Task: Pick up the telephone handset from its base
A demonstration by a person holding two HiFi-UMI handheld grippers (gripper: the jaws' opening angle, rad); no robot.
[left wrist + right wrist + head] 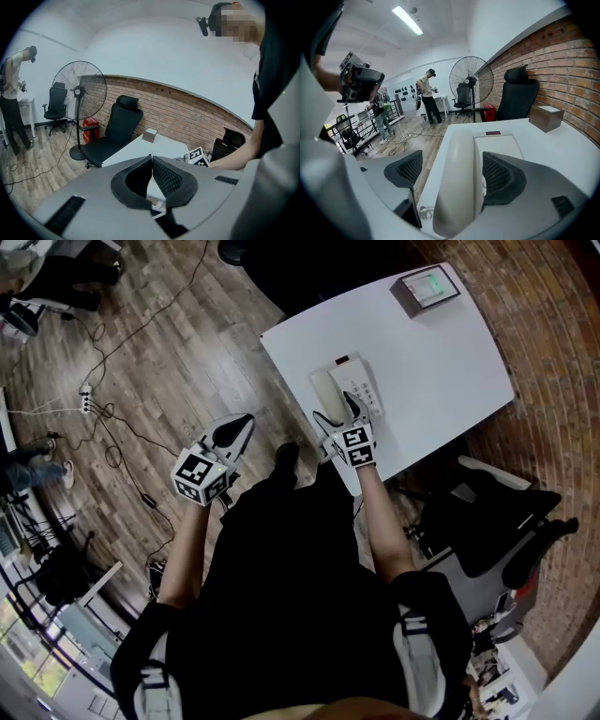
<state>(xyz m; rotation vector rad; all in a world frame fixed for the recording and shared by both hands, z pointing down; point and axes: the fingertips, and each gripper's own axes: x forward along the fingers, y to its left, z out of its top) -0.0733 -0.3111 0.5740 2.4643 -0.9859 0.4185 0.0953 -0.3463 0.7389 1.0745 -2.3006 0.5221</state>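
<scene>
A cream telephone handset [457, 173] lies in its cradle on the left side of the phone base [501, 143], near the front edge of the white table [441, 362]. My right gripper [451, 154] straddles the handset with its jaws wide open. The right pad [499, 176] sits close against the handset's side, and the left pad [405, 168] stands well apart from it. In the head view the right gripper [339, 413] reaches over the near end of the handset [325, 390]. My left gripper [234, 432] hangs off the table over the floor, shut and empty, as the left gripper view [151, 159] confirms.
A small box [427, 287] sits at the table's far corner. A black office chair [487, 512] stands right of the table, and another chair [518, 98] and a fan [471, 82] stand beyond it. Cables and a power strip [85, 399] lie on the wooden floor.
</scene>
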